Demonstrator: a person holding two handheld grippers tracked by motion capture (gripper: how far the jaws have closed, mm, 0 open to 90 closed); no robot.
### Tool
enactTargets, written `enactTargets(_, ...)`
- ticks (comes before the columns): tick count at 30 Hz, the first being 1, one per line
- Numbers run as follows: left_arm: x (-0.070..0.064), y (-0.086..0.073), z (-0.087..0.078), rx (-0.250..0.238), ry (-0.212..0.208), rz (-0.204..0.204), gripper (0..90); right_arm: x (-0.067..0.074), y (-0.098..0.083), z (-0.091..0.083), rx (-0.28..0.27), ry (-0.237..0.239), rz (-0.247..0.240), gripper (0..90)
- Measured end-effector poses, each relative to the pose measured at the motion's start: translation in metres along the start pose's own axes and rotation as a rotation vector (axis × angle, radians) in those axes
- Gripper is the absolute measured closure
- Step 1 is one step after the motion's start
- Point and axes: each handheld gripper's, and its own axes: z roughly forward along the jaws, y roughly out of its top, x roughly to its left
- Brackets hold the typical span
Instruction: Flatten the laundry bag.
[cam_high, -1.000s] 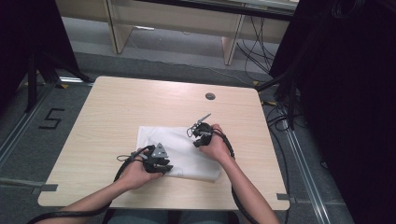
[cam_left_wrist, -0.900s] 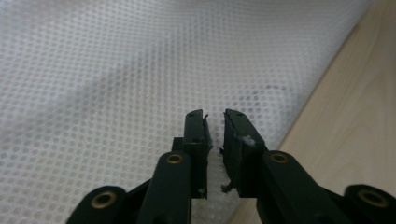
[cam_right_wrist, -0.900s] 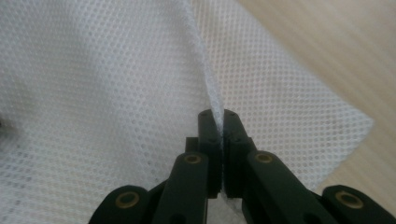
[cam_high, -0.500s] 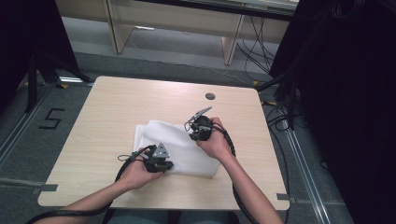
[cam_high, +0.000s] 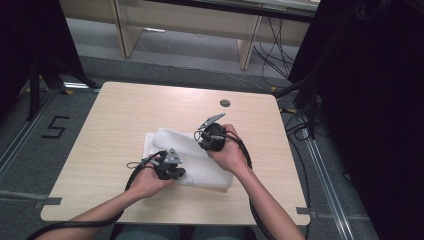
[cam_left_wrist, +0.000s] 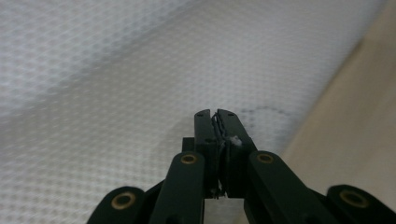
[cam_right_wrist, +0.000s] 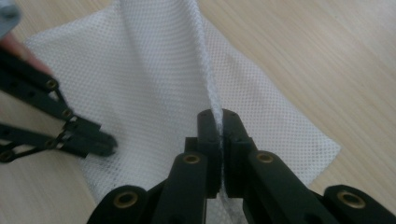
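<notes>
Pinching white mesh cloth (cam_high: 192, 157) mid-tabletop (cam_high: 125, 115): your right gripper (cam_right_wrist: 219, 116) fingers clamping raised fold, left gripper (cam_left_wrist: 215, 116) fingers having just closed on near edge; open tabletop all around.

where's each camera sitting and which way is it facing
High view: above the person's side of the table, facing forward and down; both forearms and hands show.
Left gripper view: on the left tongs, facing along their shut jaws onto the white mesh cloth.
Right gripper view: on the right tongs, whose jaws pinch a raised fold.
All three share the cloth.
</notes>
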Motion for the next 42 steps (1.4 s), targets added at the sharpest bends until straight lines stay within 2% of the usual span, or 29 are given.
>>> enactTargets(2,-0.011,0.003,-0.004,0.008,-0.015,0.043,88.1,0.0,0.0,-0.003,-0.011,0.002,0.01,88.8)
enactTargets(3,-0.015,0.003,-0.003,0.014,-0.023,0.049,88.7,-0.002,0.001,-0.005,-0.016,-0.012,-0.004,88.8)
enactTargets(5,-0.019,0.002,0.001,0.046,-0.037,0.057,89.1,-0.002,0.002,-0.007,-0.01,0.002,0.01,88.8)
enactTargets(6,-0.019,0.0,0.004,0.059,-0.042,0.061,89.2,-0.003,0.002,-0.007,-0.022,-0.011,-0.007,88.8)
enactTargets(7,-0.017,-0.001,0.006,0.072,-0.033,0.062,89.2,-0.002,0.002,-0.01,-0.01,-0.007,0.002,88.8)
enactTargets(8,-0.016,-0.002,0.008,0.069,-0.035,0.054,89.3,-0.001,0.003,-0.01,-0.025,0.008,0.005,88.8)
enactTargets(11,-0.012,-0.003,0.009,0.061,-0.031,0.038,89.3,0.002,0.003,-0.013,-0.022,0.0,-0.006,88.8)
enactTargets(12,-0.011,-0.003,0.01,0.065,-0.025,0.04,89.3,0.002,0.003,-0.013,-0.024,-0.016,-0.035,88.8)
enactTargets(14,-0.008,-0.003,0.011,0.056,-0.023,0.027,89.2,0.006,0.005,-0.016,-0.018,-0.014,-0.011,88.8)
enactTargets(17,-0.003,-0.003,0.011,0.054,-0.011,0.015,89.2,0.008,0.007,-0.017,-0.033,-0.02,-0.04,88.8)
enactTargets(18,-0.001,-0.002,0.012,0.047,-0.009,0.007,89.2,0.01,0.008,-0.019,-0.02,-0.008,-0.021,88.8)
enactTargets(19,0.001,-0.002,0.013,0.047,-0.005,0.004,89.2,0.009,0.008,-0.019,-0.024,-0.018,-0.061,88.9)
enactTargets(20,0.002,-0.002,0.013,0.043,-0.003,-0.006,89.2,0.011,0.009,-0.019,-0.03,-0.014,-0.046,88.9)
enactTargets(21,0.004,-0.002,0.015,0.037,0.001,-0.009,89.2,0.01,0.009,-0.019,-0.03,-0.017,-0.072,88.9)
enactTargets(23,0.007,0.0,0.016,0.043,0.007,0.001,89.1,0.012,0.009,-0.02,-0.032,-0.012,-0.073,88.9)
enactTargets(24,0.008,0.001,0.016,0.038,0.016,-0.001,89.0,0.014,0.009,-0.021,-0.026,-0.007,-0.034,88.9)
enactTargets(25,0.009,0.001,0.018,0.032,0.017,-0.012,89.0,0.014,0.009,-0.022,-0.028,-0.014,-0.049,88.9)
enactTargets(27,0.011,0.002,0.02,0.017,0.024,-0.023,88.9,0.016,0.01,-0.023,-0.023,-0.007,-0.045,88.9)
enactTargets(28,0.013,0.002,0.02,0.02,0.028,-0.019,88.8,0.015,0.01,-0.023,-0.038,-0.014,-0.058,88.9)
enactTargets(29,0.014,0.003,0.021,0.015,0.035,-0.018,88.6,0.018,0.01,-0.021,-0.077,-0.022,-0.044,88.9)
enactTargets(31,0.015,0.002,0.022,0.005,0.026,-0.027,87.4,0.019,0.011,-0.025,-0.041,-0.004,-0.043,89.0)
enactTargets(33,0.016,0.001,0.02,0.001,0.015,-0.023,85.8,0.021,0.012,-0.026,-0.044,0.012,-0.039,89.0)
enactTargets(34,0.015,0.001,0.02,0.001,0.009,-0.028,85.7,0.019,0.012,-0.026,-0.048,0.013,-0.072,89.0)
enactTargets(35,0.015,0.001,0.018,0.008,0.011,-0.019,85.9,0.024,0.009,-0.025,-0.083,-0.02,-0.047,89.0)
enactTargets(36,0.015,0.001,0.016,0.011,0.006,-0.012,85.9,0.024,0.009,-0.025,-0.083,-0.02,-0.047,89.1)
enactTargets(37,0.013,0.0,0.013,0.011,-0.002,-0.004,85.8,0.023,0.01,-0.028,-0.052,0.0,-0.06,89.1)
enactTargets(40,0.009,0.0,-0.002,0.019,-0.002,0.041,84.5,0.029,0.006,-0.029,-0.065,0.006,-0.073,89.1)
enactTargets(41,0.008,-0.001,-0.007,0.017,-0.013,0.04,83.4,0.03,0.006,-0.03,-0.066,0.015,-0.084,89.1)
enactTargets(42,0.009,-0.003,-0.015,0.021,-0.002,0.06,82.7,0.033,0.005,-0.03,-0.067,0.008,-0.07,89.1)
